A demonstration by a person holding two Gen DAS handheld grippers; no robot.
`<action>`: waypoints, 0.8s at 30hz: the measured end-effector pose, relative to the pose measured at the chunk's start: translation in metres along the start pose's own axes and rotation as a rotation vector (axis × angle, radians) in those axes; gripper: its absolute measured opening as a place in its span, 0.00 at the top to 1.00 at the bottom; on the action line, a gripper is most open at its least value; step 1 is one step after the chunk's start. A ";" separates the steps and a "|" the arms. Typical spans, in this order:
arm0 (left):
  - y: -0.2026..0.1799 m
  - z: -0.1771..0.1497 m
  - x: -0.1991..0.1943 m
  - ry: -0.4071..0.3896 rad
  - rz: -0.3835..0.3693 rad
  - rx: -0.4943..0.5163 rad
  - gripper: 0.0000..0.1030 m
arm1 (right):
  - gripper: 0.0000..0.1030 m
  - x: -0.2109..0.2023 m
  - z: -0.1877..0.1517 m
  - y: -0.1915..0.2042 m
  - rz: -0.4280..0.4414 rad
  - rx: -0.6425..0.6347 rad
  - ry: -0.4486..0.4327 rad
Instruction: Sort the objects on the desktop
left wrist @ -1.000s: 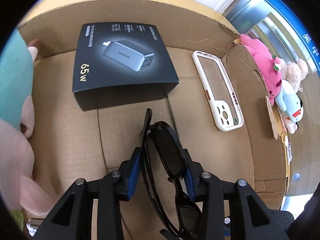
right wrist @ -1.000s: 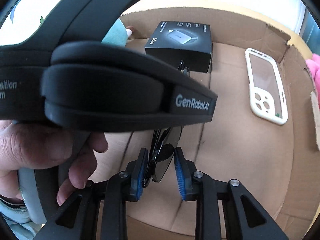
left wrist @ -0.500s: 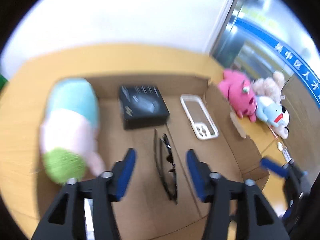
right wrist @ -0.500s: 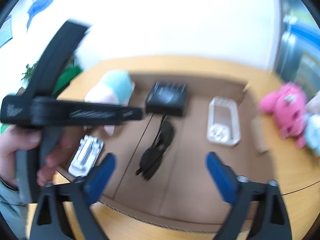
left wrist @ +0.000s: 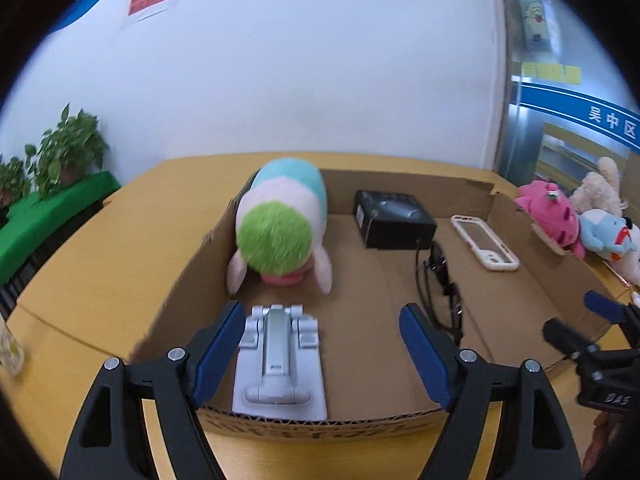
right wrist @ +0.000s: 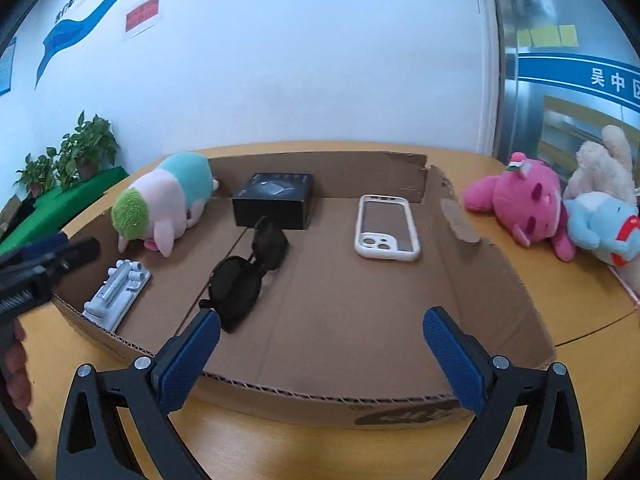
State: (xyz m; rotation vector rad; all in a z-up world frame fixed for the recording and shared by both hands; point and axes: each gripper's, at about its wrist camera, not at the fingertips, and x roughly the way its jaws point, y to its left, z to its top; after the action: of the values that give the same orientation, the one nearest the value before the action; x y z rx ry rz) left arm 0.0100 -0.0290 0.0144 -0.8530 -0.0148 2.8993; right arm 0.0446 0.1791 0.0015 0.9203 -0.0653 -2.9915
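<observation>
Both grippers have let go and pulled back: the left gripper (left wrist: 322, 344) and right gripper (right wrist: 320, 354) gape empty. The sunglasses (right wrist: 248, 272) now lie in the box (right wrist: 320, 404), seemingly folded, just ahead of the right gripper.

A shallow cardboard tray (right wrist: 492, 276) is being carried by a round wooden table (right wrist: 592, 320), with its near wall lying close to the table's front edge. To the right of the tray, three plush toys are being borne directly by the tabletop: a pink one (right wrist: 520, 204), a pale blue one (right wrist: 600, 228) pressed against it, and a cream one (right wrist: 604, 168) lying behind both. At the far left edge, a pale blurred object (left wrist: 10, 354) is being supported as well.
</observation>
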 end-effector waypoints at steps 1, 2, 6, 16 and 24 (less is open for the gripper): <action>0.002 -0.005 0.001 0.001 0.006 -0.003 0.23 | 0.00 0.000 0.000 0.001 -0.001 -0.003 -0.013; -0.001 -0.008 -0.001 -0.033 0.029 0.027 0.23 | 0.00 -0.002 0.000 0.002 -0.001 -0.007 -0.033; -0.005 -0.017 -0.003 -0.080 0.058 0.071 0.22 | 0.00 -0.007 -0.007 0.003 0.019 -0.016 -0.112; -0.004 -0.021 -0.003 -0.103 0.053 0.071 0.17 | 0.00 -0.008 -0.006 0.006 0.023 -0.018 -0.109; -0.006 -0.021 -0.004 -0.099 0.052 0.071 0.15 | 0.00 -0.004 -0.005 0.003 0.024 -0.019 -0.105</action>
State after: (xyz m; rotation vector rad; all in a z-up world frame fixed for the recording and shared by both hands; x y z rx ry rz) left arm 0.0260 -0.0240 -0.0009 -0.7079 0.1019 2.9683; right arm 0.0505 0.1758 -0.0003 0.7544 -0.0478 -3.0105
